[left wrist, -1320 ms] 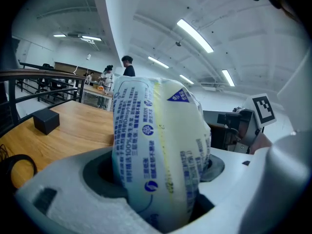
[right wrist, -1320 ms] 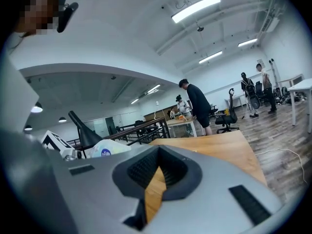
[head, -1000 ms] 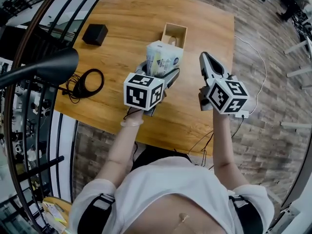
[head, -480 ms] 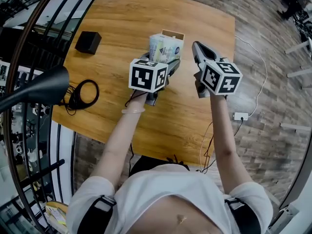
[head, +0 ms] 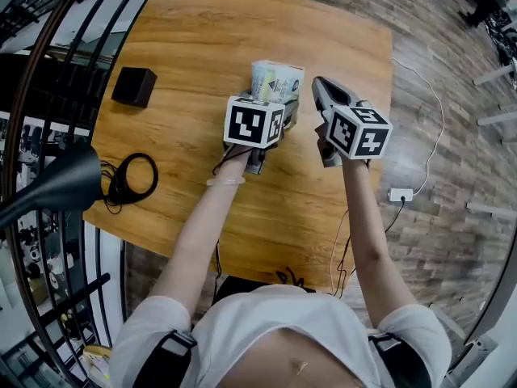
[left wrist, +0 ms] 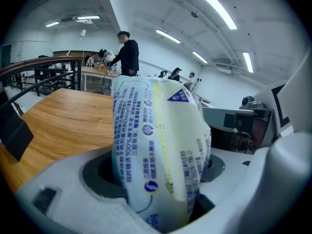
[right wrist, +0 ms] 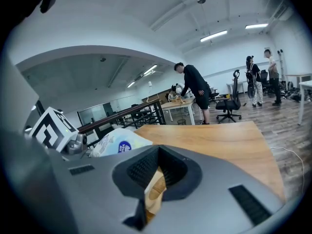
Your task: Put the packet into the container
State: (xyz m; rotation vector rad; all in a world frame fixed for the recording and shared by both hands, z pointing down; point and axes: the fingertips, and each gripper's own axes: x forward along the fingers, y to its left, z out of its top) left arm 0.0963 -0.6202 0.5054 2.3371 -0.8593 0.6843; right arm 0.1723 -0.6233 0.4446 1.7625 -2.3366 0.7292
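The packet [head: 276, 81] is a soft white and pale-yellow pouch with blue print. It stands upright in my left gripper [head: 273, 103], which is shut on its lower part. In the left gripper view the packet [left wrist: 158, 140] fills the space between the jaws, held above the wooden table [left wrist: 58, 116]. My right gripper [head: 321, 95] hangs just to the right of the packet, its jaws together with nothing held. The right gripper view shows the packet [right wrist: 119, 143] to its left. The wooden container is hidden behind the packet in the head view.
A black box [head: 133, 86] sits on the wooden table [head: 186, 39] at the left. A coiled black cable [head: 133, 178] lies near the left front edge, beside a black lamp head [head: 48, 188]. A white plug block [head: 400, 194] lies on the floor. People stand far off.
Both grippers have moved farther across the table, away from me. The packet went with the left gripper and now covers the open wooden container that showed behind it before.
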